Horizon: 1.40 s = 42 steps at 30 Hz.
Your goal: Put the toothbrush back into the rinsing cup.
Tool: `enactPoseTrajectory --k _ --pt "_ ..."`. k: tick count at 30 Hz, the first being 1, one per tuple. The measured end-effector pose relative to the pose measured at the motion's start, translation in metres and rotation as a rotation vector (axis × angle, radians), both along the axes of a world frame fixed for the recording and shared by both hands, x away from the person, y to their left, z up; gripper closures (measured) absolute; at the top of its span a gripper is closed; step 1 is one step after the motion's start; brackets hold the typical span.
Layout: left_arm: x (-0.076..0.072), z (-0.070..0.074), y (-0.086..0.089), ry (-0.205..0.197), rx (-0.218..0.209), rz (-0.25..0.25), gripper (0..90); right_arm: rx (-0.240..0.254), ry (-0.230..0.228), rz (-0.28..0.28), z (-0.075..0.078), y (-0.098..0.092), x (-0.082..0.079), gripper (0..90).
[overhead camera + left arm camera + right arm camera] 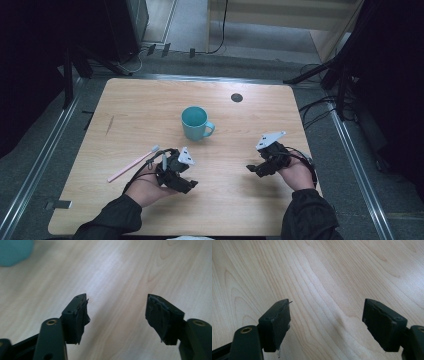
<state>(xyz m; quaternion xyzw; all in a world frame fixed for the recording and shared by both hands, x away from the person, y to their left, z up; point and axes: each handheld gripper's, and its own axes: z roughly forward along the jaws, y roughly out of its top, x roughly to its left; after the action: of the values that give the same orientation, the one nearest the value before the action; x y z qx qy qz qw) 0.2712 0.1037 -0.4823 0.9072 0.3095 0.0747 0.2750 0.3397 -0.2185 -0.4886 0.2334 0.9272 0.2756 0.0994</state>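
Both grippers sit low over the near half of the wooden table (240,200), each held in a hand. Left gripper (187,186): jaws wide apart, nothing between them, bare wood below. Right gripper (251,169): jaws likewise wide, empty, over bare wood, well apart from the left one. Pink toothbrush (132,163) lies flat just beside the left gripper, on its left, bristle end nearest it. Teal mug (196,123) stands upright beyond both grippers, mid-table, handle toward the right; its blurred edge shows in the left gripper view (13,251).
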Motion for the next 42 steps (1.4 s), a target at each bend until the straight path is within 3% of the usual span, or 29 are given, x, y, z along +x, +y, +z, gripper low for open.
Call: enactPoseTrajectory --k 5,10,14,22,28,31,37,42 --pt "0.007 0.004 0.010 -0.018 -0.035 0.032 32.7 0.021 0.006 0.010 0.000 0.000 -0.001 24.1" --pt "0.015 0.006 0.018 0.029 -0.079 0.062 36.8 0.052 0.000 -0.011 0.001 -0.002 -0.002 25.5" --pt "0.019 0.007 0.024 0.056 -0.108 0.073 39.9 0.043 0.004 -0.011 0.001 -0.001 -0.002 25.5" --pt "0.020 0.007 0.026 0.060 -0.110 0.052 41.6 0.018 0.015 0.002 0.000 0.003 -0.004 24.0" --pt "0.022 0.006 0.028 0.100 -0.102 0.067 38.8 0.025 0.027 -0.005 0.000 0.001 -0.003 24.0" --pt "0.024 0.006 0.032 0.100 -0.099 0.075 38.9 0.037 0.046 -0.002 0.000 0.001 -0.002 24.9" --pt "0.026 0.009 0.042 0.083 -0.112 0.099 41.1 0.035 0.041 0.000 0.000 0.001 -0.002 25.0" --pt "0.025 0.010 0.053 0.077 -0.092 0.106 41.5 0.037 0.040 0.001 0.002 0.004 0.000 25.0"
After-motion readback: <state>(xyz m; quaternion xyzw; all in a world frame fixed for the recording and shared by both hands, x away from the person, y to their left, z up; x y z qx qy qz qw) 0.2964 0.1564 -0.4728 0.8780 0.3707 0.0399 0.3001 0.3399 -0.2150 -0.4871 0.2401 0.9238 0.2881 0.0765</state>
